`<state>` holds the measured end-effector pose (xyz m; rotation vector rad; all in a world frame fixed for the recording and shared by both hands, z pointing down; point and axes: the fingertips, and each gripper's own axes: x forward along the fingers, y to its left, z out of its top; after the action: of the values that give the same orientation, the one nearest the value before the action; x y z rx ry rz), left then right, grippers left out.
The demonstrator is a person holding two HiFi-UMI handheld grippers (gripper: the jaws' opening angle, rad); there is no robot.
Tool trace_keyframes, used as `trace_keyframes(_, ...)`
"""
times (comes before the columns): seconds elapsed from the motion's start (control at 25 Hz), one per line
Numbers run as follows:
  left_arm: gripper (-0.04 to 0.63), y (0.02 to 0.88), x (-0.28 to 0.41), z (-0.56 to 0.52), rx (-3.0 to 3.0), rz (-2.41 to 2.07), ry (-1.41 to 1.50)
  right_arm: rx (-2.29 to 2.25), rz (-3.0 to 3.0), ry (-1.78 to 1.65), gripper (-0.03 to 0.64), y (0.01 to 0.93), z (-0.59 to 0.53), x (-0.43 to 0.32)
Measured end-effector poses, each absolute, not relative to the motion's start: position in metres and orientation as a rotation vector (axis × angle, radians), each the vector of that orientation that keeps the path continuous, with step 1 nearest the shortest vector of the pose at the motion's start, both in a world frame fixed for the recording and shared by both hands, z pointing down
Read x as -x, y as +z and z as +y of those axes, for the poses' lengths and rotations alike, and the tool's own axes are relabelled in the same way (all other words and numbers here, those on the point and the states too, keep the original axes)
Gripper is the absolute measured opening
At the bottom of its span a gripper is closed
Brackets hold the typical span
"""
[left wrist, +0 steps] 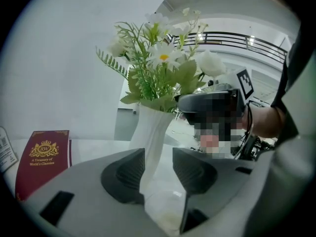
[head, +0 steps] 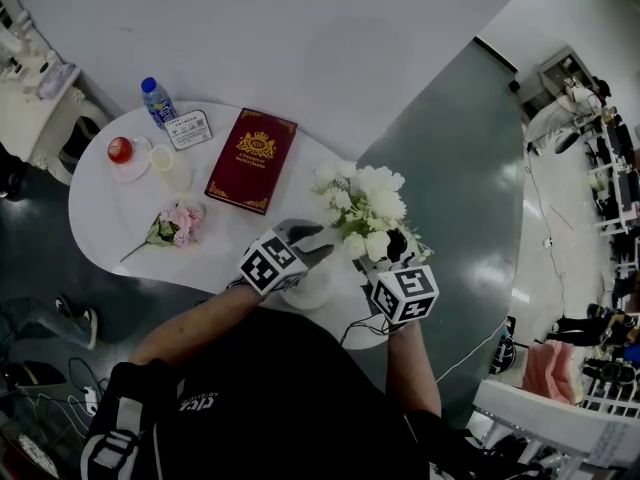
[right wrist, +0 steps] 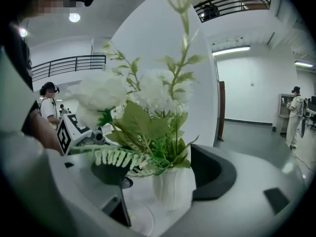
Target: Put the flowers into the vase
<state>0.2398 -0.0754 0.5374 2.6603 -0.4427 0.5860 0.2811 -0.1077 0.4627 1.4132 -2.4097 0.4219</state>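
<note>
The left gripper [left wrist: 158,157] is clenched on the vase [left wrist: 157,125]; its jaws stand partly closed, and the white ribbed body sits pinched between the two pads, low down towards the foot. The right gripper [right wrist: 157,173] is released; its jaws are spread wide, with the vase's upper part and the lowest leaves between them; one jaw is just beside the vase, the other stands apart from it behind a fern leaf.

The left forearm reaches in from the person's left and the right forearm from the right; the two grippers face each other across the vase, each tipped slightly downward, their marker cubes uppermost in the head view.

The vase stands upright on the white table [head: 110,218], to the right of the red book [head: 252,160] and nearer to the person than the book, close to the table's front edge; its long axis is vertical. The white flowers [head: 365,203] are in it; their stems run up out of its mouth, and the heads point upward and fan out.

A pink bunch [head: 178,224] lies flat on the table, left of the book's near end; its blooms point towards the book and its stem trails away from the book. A water bottle [head: 157,100] stands beyond the book's far left corner.
</note>
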Motion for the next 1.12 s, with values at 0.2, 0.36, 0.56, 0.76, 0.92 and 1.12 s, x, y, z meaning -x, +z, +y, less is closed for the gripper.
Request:
trace_keyframes(0.2, 0.166, 0.538, -0.239, -0.076, -2.659, -0.450, 0.589, -1.399, -2.401, 0.413, 0.357, 0.464, -0.103, -0.282)
trace_keyframes(0.36, 0.166, 0.540, -0.239, -0.074, -2.653, -0.450, 0.593, -1.396, -2.395, 0.421, 0.357, 0.466, -0.099, -0.287)
trace_keyframes(0.56, 0.166, 0.539, -0.240, -0.074, -2.649, -0.451, 0.590, -1.389, -2.384, 0.456, 0.357, 0.473, -0.094, -0.292)
trace_keyframes(0.76, 0.166, 0.539, -0.240, -0.074, -2.649, -0.453, 0.588, -1.378, -2.376, 0.496, 0.357, 0.483, -0.088, -0.294)
trace_keyframes(0.92, 0.166, 0.538, -0.238, -0.073, -2.649, -0.459, 0.587, -1.365, -2.362, 0.534, 0.357, 0.495, -0.081, -0.296)
trace_keyframes(1.12, 0.166, 0.535, -0.234, -0.074, -2.653, -0.491, 0.587, -1.373, -2.364, 0.568, 0.357, 0.499, -0.070, -0.304)
